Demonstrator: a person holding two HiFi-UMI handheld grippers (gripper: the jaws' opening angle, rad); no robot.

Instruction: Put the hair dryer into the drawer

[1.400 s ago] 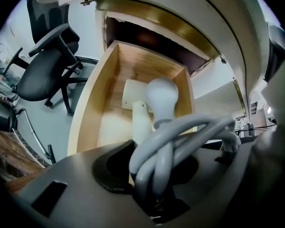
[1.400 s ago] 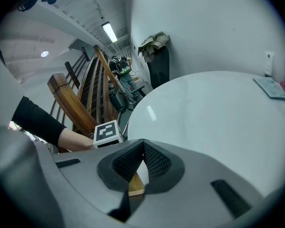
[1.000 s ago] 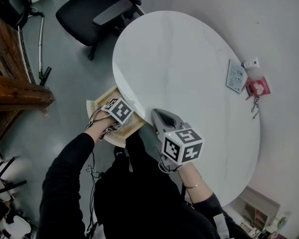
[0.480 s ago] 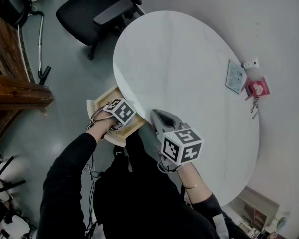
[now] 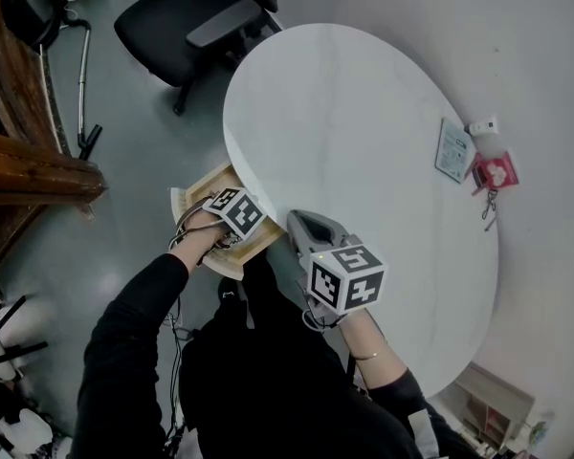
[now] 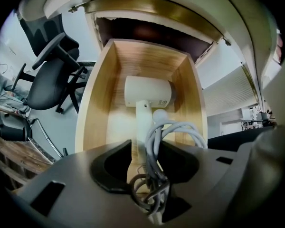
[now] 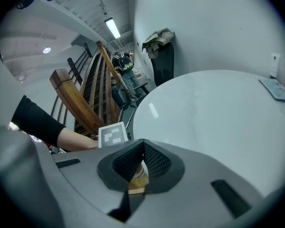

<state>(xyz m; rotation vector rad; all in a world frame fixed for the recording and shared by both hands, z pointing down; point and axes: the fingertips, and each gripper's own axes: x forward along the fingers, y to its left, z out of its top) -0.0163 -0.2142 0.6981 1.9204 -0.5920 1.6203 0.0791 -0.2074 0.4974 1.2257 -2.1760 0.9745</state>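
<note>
A white hair dryer lies in the open wooden drawer under the table's edge, barrel at the far end. Its handle and coiled grey cord run back between my left gripper's jaws. Those jaws have just been opening; a gap shows on each side of the handle, so the pads do not press on it. In the head view the left gripper points straight down over the drawer. My right gripper hovers at the round white table's near edge, its pads meeting at the tip around nothing.
A black office chair stands on the grey floor beyond the drawer. A wooden stair railing runs along the left. At the table's far right lie a card, a red packet and a small white bottle.
The left gripper's marker cube has tilted a little over the drawer. Both hands stay where they were; the head view has shifted slightly.
</note>
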